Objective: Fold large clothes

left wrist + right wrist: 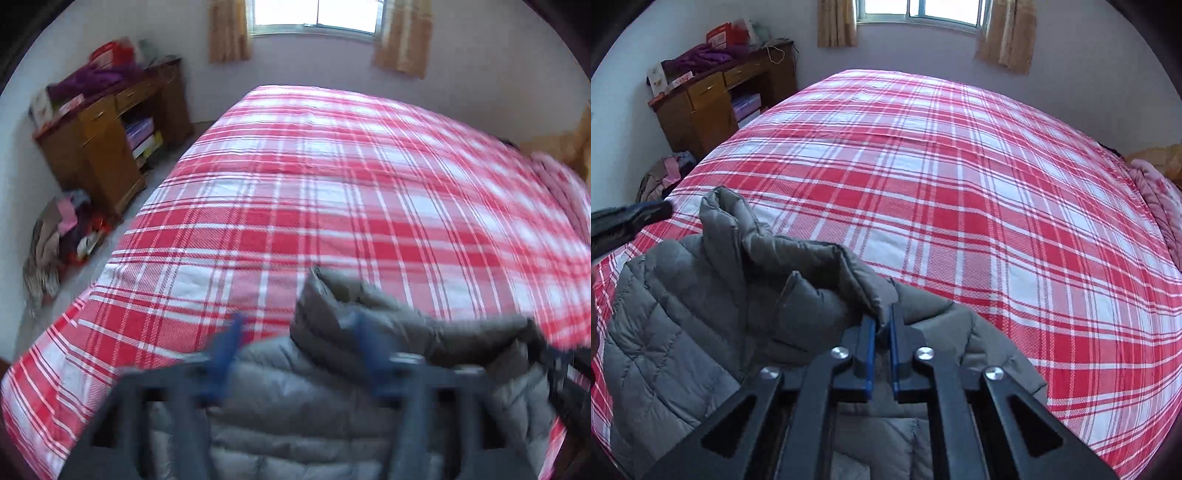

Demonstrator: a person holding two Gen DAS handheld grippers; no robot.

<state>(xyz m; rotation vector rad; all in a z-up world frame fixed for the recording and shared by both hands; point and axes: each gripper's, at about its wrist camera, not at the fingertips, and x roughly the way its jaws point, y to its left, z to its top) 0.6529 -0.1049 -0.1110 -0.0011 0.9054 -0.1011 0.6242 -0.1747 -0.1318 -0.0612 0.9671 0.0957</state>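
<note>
A grey quilted down jacket lies at the near edge of a bed covered in a red and white plaid sheet. My left gripper is blurred; its blue fingers stand wide apart over the jacket's collar, open, not pressing on it. In the right wrist view the jacket fills the lower left, collar raised. My right gripper is shut on a fold of the collar's edge. A dark part of the left gripper shows at the left edge.
The plaid sheet stretches far ahead to the wall under a window. A wooden cabinet stands at the far left with clothes piled on it. More clothes lie on the floor. A pink quilt sits at the right.
</note>
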